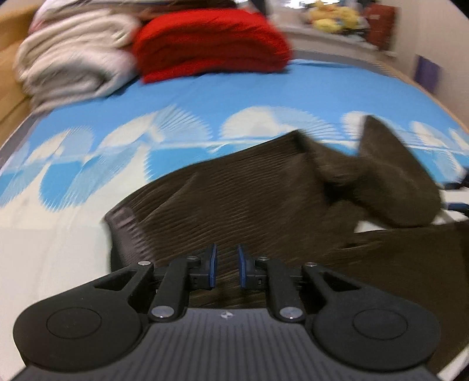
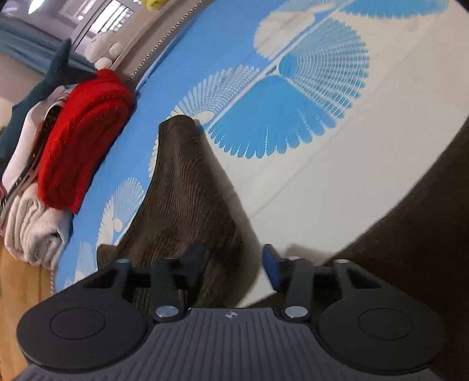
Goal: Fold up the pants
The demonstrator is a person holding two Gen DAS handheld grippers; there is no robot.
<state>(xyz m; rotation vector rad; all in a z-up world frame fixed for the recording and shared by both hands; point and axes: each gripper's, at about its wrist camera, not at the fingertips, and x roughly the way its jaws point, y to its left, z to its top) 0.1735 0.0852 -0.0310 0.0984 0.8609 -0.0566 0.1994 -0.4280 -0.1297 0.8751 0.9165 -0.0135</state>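
Dark brown ribbed pants (image 1: 249, 190) lie crumpled on a blue and white bed sheet (image 1: 205, 96). One end of them is bunched up at the right of the left wrist view. My left gripper (image 1: 226, 265) hovers over the cloth near the waistband. Its blue pads stand a narrow gap apart with nothing pinched between them. In the right wrist view a fold of the pants (image 2: 187, 187) rises in a peak. My right gripper (image 2: 234, 258) is open, its left finger against that fold and its right pad over the bare sheet (image 2: 322, 190). More brown cloth (image 2: 425, 205) fills the right edge.
A folded red blanket (image 1: 211, 44) and a beige one (image 1: 70, 58) are stacked at the head of the bed, also the red blanket (image 2: 85, 134) in the right wrist view. Yellow plush toys (image 1: 334, 17) sit on a ledge beyond. A wooden bed frame (image 2: 17, 293) borders the mattress.
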